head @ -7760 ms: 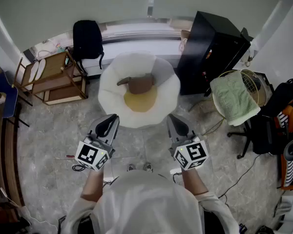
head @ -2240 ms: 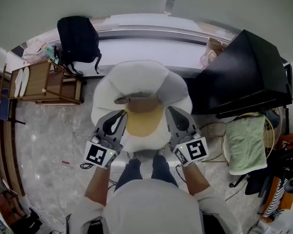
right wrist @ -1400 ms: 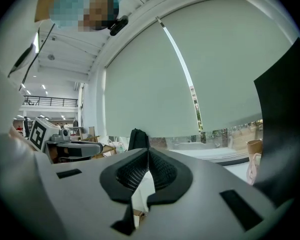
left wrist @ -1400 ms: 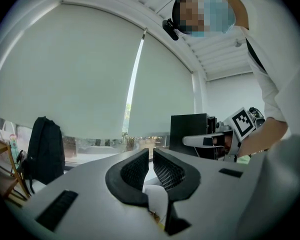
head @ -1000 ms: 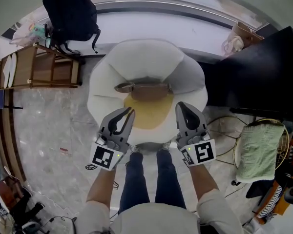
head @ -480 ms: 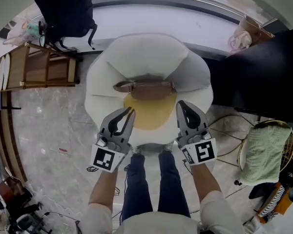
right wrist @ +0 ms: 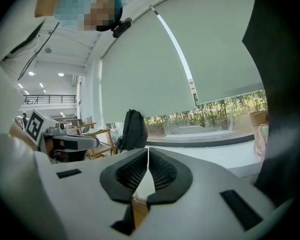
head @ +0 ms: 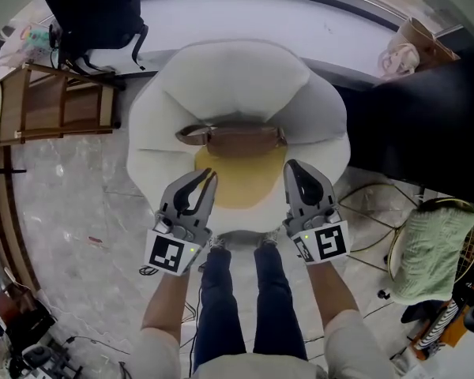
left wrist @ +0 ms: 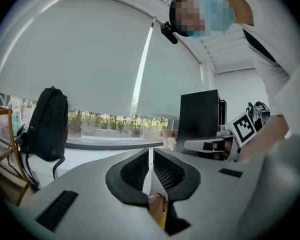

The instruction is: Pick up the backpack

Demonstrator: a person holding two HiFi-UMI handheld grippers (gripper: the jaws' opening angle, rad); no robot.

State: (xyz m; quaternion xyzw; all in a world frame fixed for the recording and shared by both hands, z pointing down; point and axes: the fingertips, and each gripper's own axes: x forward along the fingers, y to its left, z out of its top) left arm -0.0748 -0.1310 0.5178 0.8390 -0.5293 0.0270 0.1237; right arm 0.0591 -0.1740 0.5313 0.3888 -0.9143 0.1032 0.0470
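The person stood facing a big white beanbag chair [head: 237, 77], a claw in each hand held out level in front of them, over its near edge. The left claw [head: 210, 176] was closed, its two dark ribbed pads pressed together with nothing between them. The right claw [head: 291, 167] was the same, pads shut tight and empty. Both pointed towards the window, side by side, with the person's legs in blue trousers [head: 241, 306] below and between them.

The black backpack [head: 91, 6] was well apart from both claws, off to the far left at the low white window ledge [head: 261, 18]. It stood upright against the pale blind [left wrist: 90, 59], with its straps hanging down. Just beside it, nearer the person, stood a wooden rack [head: 55, 105].

On the beanbag lay a brown cushion [head: 237, 139] and, just in front of it, a yellow one [head: 237, 181], which sat between the two claws. To the right of the beanbag was a black cabinet [head: 411, 125], and nearer still a green towel [head: 430, 247] draped over a wire basket. A paper bag [head: 415, 42] sat on the ledge at the far right.
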